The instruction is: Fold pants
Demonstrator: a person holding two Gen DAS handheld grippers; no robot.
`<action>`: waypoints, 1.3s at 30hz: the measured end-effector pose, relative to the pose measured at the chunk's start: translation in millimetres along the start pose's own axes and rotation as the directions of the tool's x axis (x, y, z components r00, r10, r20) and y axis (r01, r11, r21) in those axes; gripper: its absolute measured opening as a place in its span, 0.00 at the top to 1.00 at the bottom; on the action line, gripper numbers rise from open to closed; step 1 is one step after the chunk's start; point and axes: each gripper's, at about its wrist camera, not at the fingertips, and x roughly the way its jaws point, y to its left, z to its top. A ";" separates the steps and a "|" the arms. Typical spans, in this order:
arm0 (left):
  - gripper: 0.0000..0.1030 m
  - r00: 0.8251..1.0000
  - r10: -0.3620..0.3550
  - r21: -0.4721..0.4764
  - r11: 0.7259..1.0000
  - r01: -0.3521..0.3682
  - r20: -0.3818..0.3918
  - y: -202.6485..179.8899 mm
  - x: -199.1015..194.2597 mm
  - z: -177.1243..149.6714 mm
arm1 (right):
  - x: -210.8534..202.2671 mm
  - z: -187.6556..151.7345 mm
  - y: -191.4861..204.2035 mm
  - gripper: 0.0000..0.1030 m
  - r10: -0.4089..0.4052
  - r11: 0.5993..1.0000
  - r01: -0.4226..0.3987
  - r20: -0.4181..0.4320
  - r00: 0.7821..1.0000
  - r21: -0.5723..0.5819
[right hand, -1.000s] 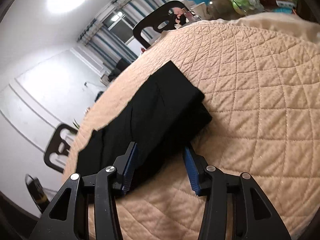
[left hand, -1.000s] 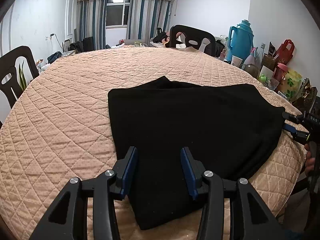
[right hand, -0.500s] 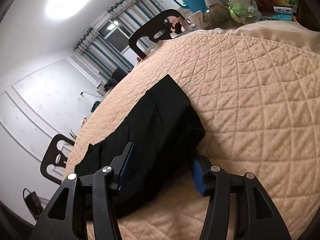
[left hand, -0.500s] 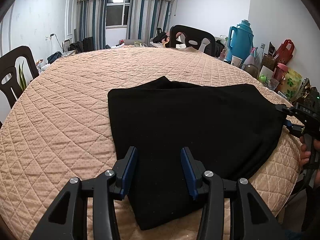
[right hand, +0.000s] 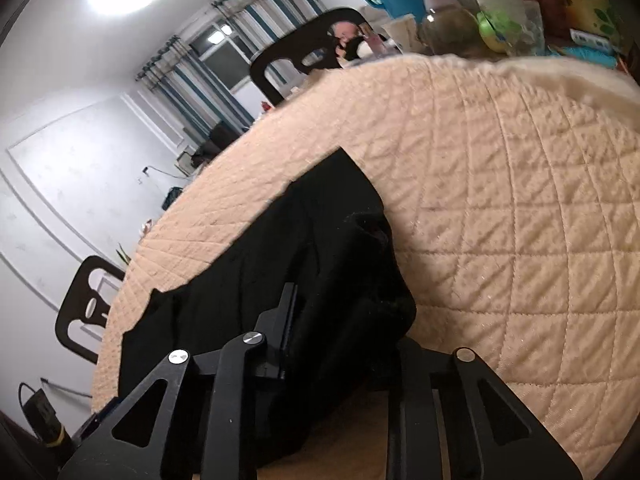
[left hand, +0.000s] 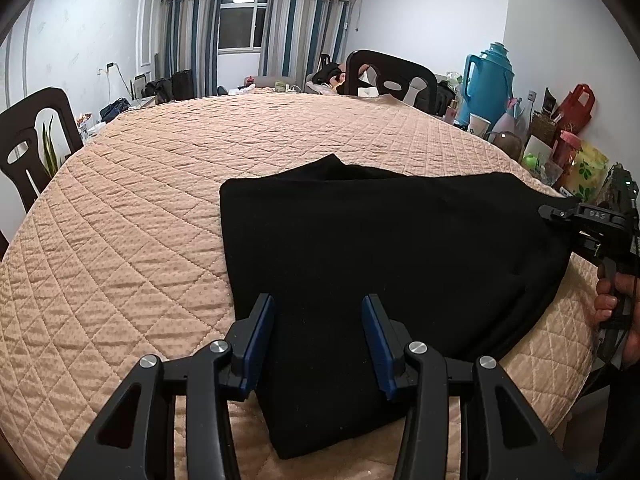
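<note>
Black pants (left hand: pixel 380 248) lie folded on the quilted peach table (left hand: pixel 140 216). Nearest, the left gripper (left hand: pixel 318 334) hovers wide open over their near edge. At the right edge, the right gripper (right hand: pixel 344 332) pinches a bunched corner. A dark chair (left hand: pixel 390 76) stands beyond.

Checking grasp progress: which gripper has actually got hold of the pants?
The right gripper: its jaws pinch the pants at their end. The left gripper hovers open.
</note>
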 end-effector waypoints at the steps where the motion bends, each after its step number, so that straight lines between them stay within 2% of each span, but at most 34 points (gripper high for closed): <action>1: 0.53 1.000 0.000 -0.005 1.000 0.000 0.002 0.5 -1.4 -0.1 | -4.8 0.8 4.4 0.79 0.019 1.000 -0.019 0.011 1.000 -0.009; 7: 0.53 1.000 0.023 -0.029 0.999 -0.023 0.003 6.7 -9.2 -1.6 | -21.2 9.8 42.5 0.80 0.106 0.990 -0.102 0.037 0.994 -0.093; 12: 0.53 0.999 0.038 -0.055 0.998 -0.038 0.004 14.2 -12.6 -2.0 | -24.9 9.8 94.2 0.80 0.197 0.960 -0.187 0.028 0.980 -0.206; 16: 0.53 0.999 0.046 -0.081 0.996 -0.046 0.002 22.3 -13.3 -4.3 | -12.5 -1.6 138.5 0.80 0.258 0.917 -0.254 -0.027 0.966 -0.308; 20: 0.53 0.998 0.056 -0.103 0.993 -0.056 -0.001 31.6 -14.3 -7.5 | 13.2 -27.0 174.3 0.80 0.302 0.864 -0.331 -0.135 0.943 -0.379; 24: 0.53 0.998 0.061 -0.123 0.990 -0.061 -0.003 40.9 -15.3 -11.8 | 53.3 -63.2 193.2 0.81 0.282 0.818 -0.383 -0.281 0.917 -0.429; 27: 0.53 0.998 0.063 -0.141 0.988 -0.063 -0.006 47.3 -15.5 -16.1 | 80.0 -86.0 191.3 0.81 0.227 0.815 -0.378 -0.359 0.905 -0.440; 33: 0.53 0.998 0.063 -0.172 0.983 -0.062 0.002 55.9 -20.4 -20.5 | 66.0 -80.0 203.5 0.81 0.225 0.792 -0.355 -0.303 0.926 -0.497; 37: 0.53 0.997 0.073 -0.186 0.980 -0.071 0.000 60.1 -22.3 -22.0 | 69.8 -93.7 221.7 0.81 0.245 0.763 -0.387 -0.322 0.914 -0.517; 39: 0.53 0.997 0.081 -0.188 0.979 -0.079 -0.001 62.2 -23.5 -23.1 | 76.3 -105.8 225.4 0.81 0.218 0.753 -0.377 -0.336 0.916 -0.540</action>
